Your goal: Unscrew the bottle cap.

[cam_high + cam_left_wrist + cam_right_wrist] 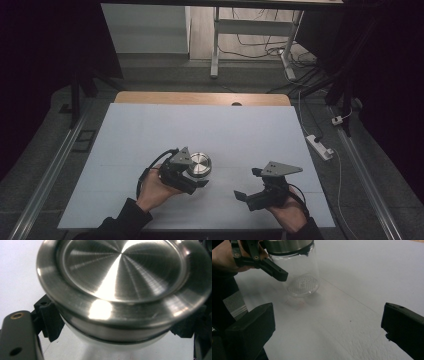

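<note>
While I stand at the near edge, my stock reads left to right:
Table (150, 130): white top, bare all round the jar; far and side edges well apart from my hands.
Left gripper (192, 181): my jaws clamped on the jar (199, 165) under its steel lid (120, 272).
Jar: clear glass, held left of table centre.
Right gripper (247, 196): my jaws wide apart, holding nothing, near the front edge, apart from the jar.
</note>
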The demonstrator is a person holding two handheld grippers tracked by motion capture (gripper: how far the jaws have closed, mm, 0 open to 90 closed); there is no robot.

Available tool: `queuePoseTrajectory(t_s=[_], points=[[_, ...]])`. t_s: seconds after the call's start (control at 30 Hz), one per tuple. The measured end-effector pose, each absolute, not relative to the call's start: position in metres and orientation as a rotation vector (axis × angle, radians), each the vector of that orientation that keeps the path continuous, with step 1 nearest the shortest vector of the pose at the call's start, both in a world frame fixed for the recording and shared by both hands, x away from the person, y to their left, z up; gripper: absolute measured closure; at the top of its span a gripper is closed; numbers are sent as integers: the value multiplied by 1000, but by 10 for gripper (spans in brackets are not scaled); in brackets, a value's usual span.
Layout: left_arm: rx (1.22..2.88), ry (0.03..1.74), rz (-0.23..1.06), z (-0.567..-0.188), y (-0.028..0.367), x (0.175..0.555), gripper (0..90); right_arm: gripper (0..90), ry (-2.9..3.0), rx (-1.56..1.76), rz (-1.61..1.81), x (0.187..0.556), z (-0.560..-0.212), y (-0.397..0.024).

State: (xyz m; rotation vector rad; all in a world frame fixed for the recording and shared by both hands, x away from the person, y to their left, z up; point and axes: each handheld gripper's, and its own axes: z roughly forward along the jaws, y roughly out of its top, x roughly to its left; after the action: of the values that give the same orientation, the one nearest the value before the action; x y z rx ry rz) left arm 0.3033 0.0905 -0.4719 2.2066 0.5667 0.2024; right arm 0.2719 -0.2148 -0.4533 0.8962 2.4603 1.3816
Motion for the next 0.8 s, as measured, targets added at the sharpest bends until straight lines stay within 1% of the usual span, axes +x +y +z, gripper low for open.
queuePoseTrajectory(t_s=[0.4,0.8], points=[[2199,553,211,-473,87,301,151,0,2496,863,1414,284,-442,-187],[2202,548,199,-475,82,300,151,0,2514,759,1399,293,-432,-153]])
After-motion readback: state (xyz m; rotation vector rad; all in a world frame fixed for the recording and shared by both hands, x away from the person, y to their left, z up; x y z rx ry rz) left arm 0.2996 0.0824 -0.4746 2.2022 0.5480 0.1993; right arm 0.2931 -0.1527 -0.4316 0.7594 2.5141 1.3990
